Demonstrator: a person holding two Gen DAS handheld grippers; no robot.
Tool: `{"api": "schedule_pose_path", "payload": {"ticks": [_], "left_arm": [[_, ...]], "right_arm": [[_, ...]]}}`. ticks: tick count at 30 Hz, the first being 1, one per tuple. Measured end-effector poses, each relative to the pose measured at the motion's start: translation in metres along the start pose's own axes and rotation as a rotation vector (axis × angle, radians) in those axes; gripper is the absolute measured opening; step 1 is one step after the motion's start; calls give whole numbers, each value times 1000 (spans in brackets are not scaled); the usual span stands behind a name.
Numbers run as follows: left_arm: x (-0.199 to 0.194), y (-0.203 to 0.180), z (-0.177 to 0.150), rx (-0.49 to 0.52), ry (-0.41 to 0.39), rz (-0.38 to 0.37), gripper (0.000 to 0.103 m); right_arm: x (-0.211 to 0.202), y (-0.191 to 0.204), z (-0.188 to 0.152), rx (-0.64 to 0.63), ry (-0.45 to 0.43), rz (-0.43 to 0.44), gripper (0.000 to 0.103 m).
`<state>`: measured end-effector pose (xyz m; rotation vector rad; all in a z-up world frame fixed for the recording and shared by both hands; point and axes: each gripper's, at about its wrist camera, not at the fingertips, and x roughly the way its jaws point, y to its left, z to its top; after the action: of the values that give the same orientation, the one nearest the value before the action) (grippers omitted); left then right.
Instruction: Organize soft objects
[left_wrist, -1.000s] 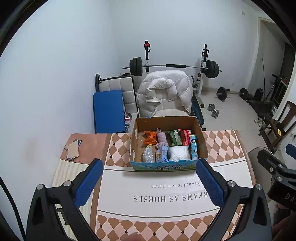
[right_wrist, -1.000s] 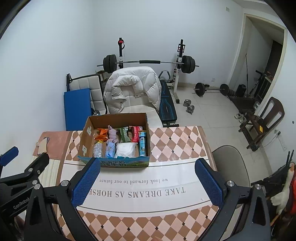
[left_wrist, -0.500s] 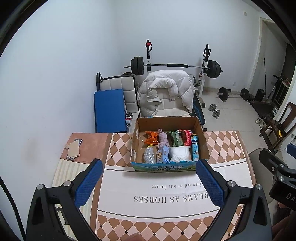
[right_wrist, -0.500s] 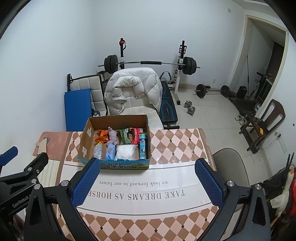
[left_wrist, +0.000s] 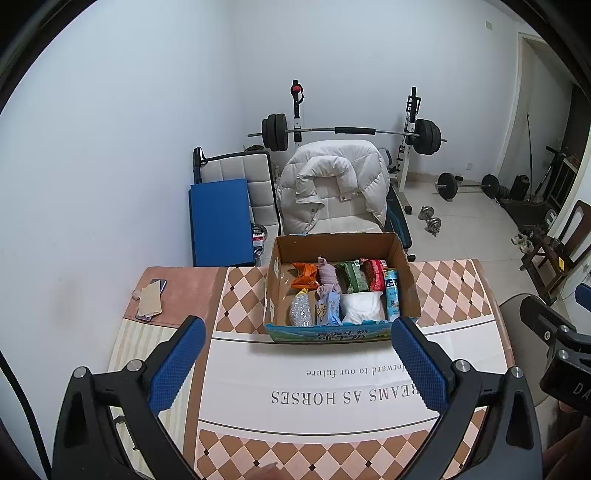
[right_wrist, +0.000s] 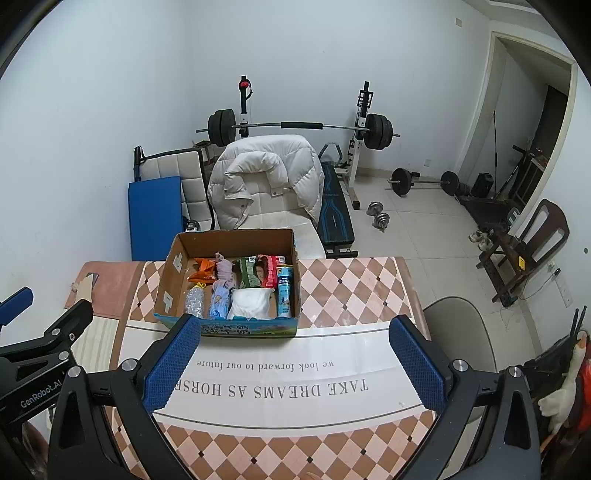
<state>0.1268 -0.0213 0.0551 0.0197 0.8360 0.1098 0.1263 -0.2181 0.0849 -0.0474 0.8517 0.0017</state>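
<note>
An open cardboard box (left_wrist: 404, 267) (right_wrist: 173, 271) stands at the far side of the table. Inside lie soft packets: a white pouch (left_wrist: 362, 306) (right_wrist: 251, 303), an orange bag (left_wrist: 304, 275) (right_wrist: 203, 268), a pinkish cloth bundle (left_wrist: 327, 277) (right_wrist: 225, 273), green and red packs (left_wrist: 351, 275) (right_wrist: 258, 272), a clear bag (left_wrist: 300, 312) and a blue carton (left_wrist: 391, 295) (right_wrist: 285, 291). My left gripper (left_wrist: 295, 363) hovers open above the tablecloth, short of the box. My right gripper (right_wrist: 293, 363) is likewise open, with nothing between its fingers.
The table (left_wrist: 454, 291) wears a checked cloth with printed text. A phone and card (left_wrist: 150, 298) lie at its left end. Behind stand a chair with a white jacket (left_wrist: 332, 184), a blue mat (left_wrist: 221, 221), a barbell rack (left_wrist: 351, 131); a round chair (right_wrist: 458, 332) sits right.
Both views have drifted slightly, so the box sits a little lower in frame. The grippers stay open and nothing on the table has moved.
</note>
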Motion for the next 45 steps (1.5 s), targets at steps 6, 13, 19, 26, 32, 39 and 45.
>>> {"api": "schedule_pose_path", "payload": {"ticks": [6, 13, 19, 26, 32, 39, 45], "left_arm": [[1, 0, 0, -1, 0, 0, 103], [1, 0, 0, -3, 1, 0, 103], [0, 0, 0, -1, -2, 1, 103], [1, -1, 0, 4, -4, -3, 103], [-1, 2, 2, 0, -5, -6, 103], [-1, 2, 1, 4, -4, -8, 103], [-1, 2, 1, 5, -5, -9, 103]], "right_arm": [[0, -1, 0, -7, 0, 5, 103], [1, -3, 0, -8, -2, 8, 103], [-1, -7, 1, -10, -8, 12, 103], [-1, -9, 1, -11, -9, 14, 103], [0, -10, 2, -12, -10, 15, 103], [-2, -11, 3, -17, -12, 14, 103], [-2, -11, 2, -16, -11, 15, 103]]}}
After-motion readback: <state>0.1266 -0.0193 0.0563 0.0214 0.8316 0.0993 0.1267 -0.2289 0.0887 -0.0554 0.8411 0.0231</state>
